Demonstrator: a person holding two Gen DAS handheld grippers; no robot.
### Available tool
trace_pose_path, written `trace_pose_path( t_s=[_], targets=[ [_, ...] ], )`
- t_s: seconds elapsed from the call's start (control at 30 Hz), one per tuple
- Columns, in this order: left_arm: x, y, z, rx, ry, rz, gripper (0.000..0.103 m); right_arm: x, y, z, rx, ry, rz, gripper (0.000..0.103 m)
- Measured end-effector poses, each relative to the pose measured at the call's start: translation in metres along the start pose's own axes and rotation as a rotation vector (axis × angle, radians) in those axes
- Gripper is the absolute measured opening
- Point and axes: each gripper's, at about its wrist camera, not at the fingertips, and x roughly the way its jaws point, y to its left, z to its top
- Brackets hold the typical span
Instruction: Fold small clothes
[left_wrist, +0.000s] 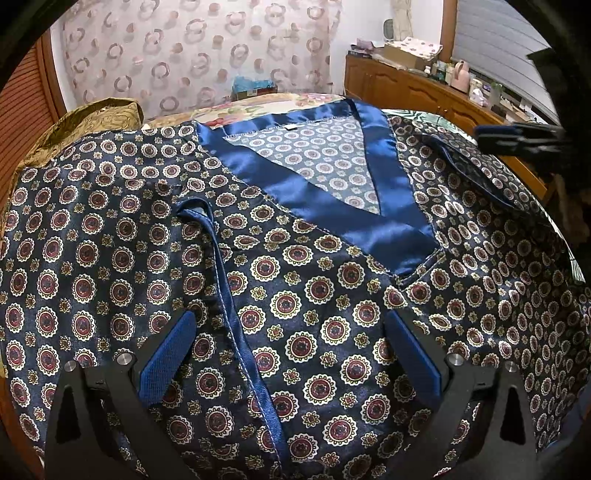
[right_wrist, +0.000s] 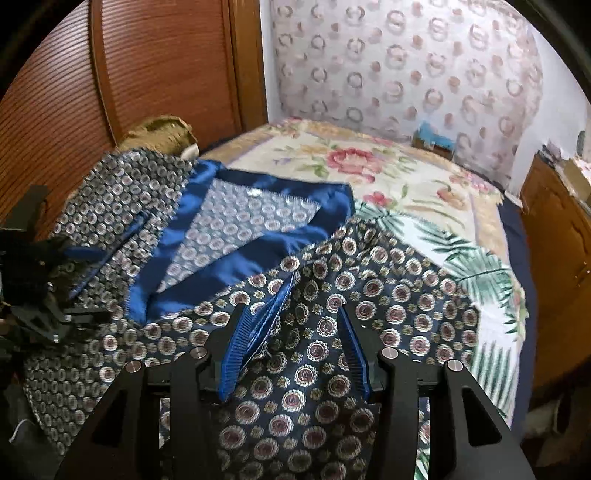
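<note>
Left wrist view: one patterned garment (left_wrist: 295, 295) under two grippers, left (left_wrist: 291, 325) and right (right_wrist: 293, 325), fingers spread.

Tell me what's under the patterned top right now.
The patterned top lies spread on a floral bedspread, visible past its collar and right edge. Whatever sits directly beneath the fabric is covered, so I cannot tell.

Bedroom setup here. The bed (right_wrist: 388, 177) has a cream floral bedspread (right_wrist: 332, 162) with a green palm-leaf sheet (right_wrist: 491, 273) on its right side. Behind it hangs a sheer curtain (left_wrist: 199, 55) printed with pinkish rings, white wall either side. A ribbed wooden wardrobe door (right_wrist: 122, 74) stands on the left. On the right there's a wooden cabinet (left_wrist: 406, 85) piled with boxes and bottles, with a grey slatted blind (left_wrist: 495, 48) above it.
</note>
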Motion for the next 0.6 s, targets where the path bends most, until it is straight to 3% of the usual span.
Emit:
trace_pose_path(
  t_s=[0.13,0.3,0.6],
  targets=[
    [0.0,0.0,0.0,-0.001,0.0,0.001,0.102,-0.017,-0.011,-0.014,0.027,-0.001,-0.097,0.054],
    [0.001,0.0,0.0,0.0,-0.004,-0.003,0.102,0.003,-0.024,-0.036,0.074,0.083,-0.195,0.057],
    [-0.022,0.011,-0.002,-0.02,-0.069,-0.063,0.102,0.029,-0.041,-0.037,0.142,0.096,-0.195,0.057]
  ],
)
